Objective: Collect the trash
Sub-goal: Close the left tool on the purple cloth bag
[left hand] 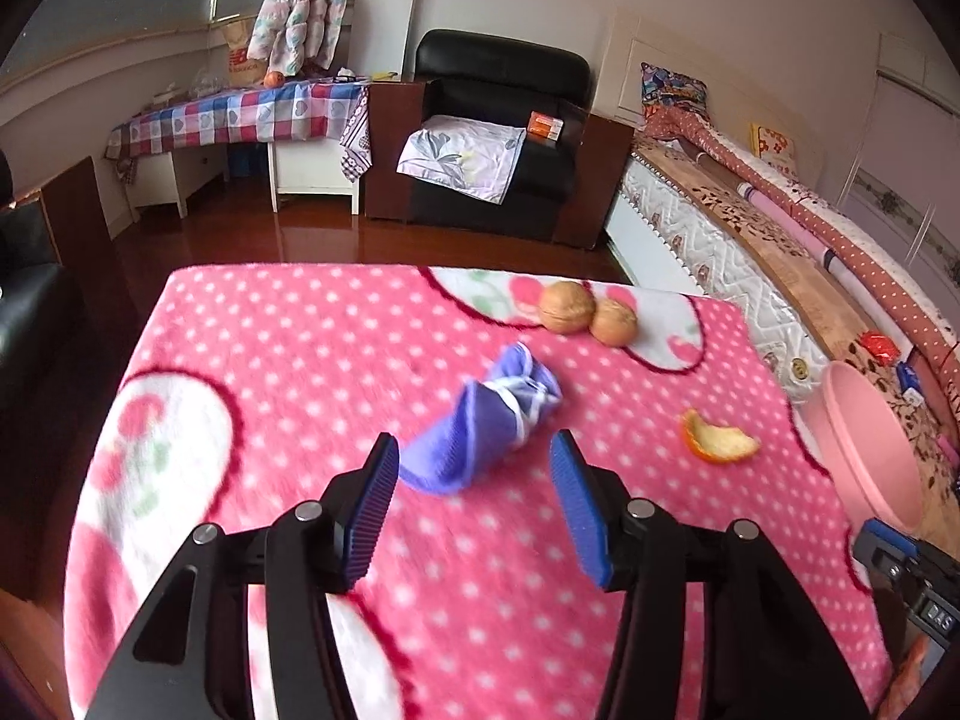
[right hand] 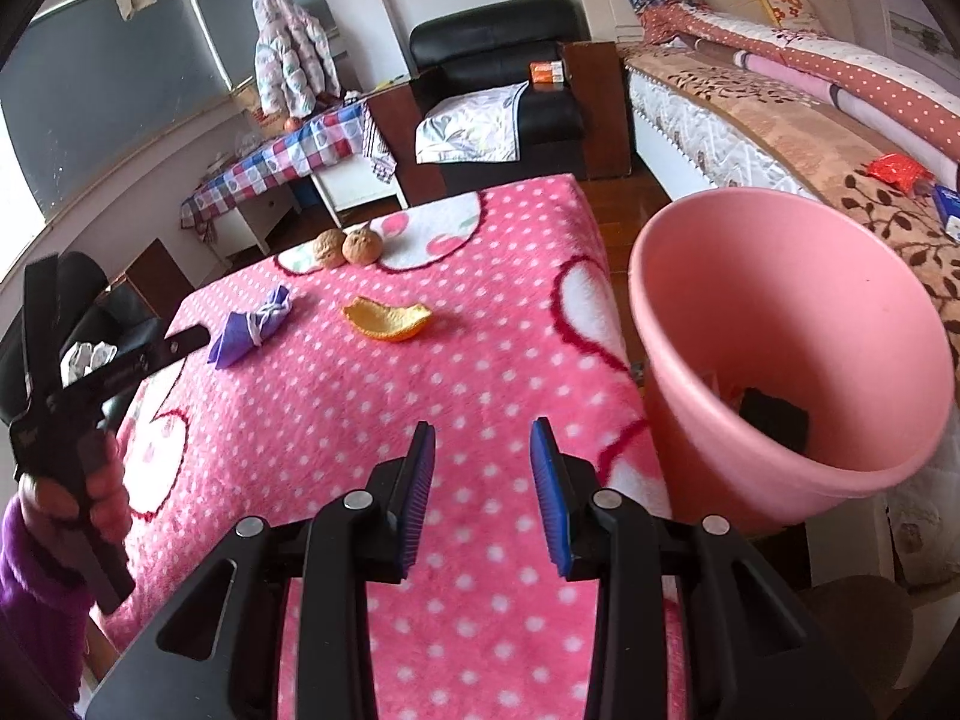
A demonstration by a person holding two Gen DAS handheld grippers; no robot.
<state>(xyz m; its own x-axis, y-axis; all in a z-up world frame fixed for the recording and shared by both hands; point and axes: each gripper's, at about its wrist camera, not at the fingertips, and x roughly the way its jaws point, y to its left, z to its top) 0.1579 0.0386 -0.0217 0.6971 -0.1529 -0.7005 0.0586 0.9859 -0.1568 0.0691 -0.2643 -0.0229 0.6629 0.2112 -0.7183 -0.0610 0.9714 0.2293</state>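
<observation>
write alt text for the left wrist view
Open left gripper hovers over a purple cloth bundle on a pink dotted blanket. Beyond lie two walnuts and an orange peel; a pink bin stands at right.

The cloth bundle [left hand: 489, 420] lies on the blanket [left hand: 300, 360]. Behind it, to its right, 2 walnuts [left hand: 588, 313] touch each other. Right of the bundle lies the peel [left hand: 717, 438]; further right, past the blanket's edge, stands the bin [left hand: 864, 438].

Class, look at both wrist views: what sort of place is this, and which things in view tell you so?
Probably a lived-in bedroom at home: a bed with a white quilted mattress piled with dotted bedding, a black leather armchair, and a pastel puffer jacket hanging by the window.
</observation>
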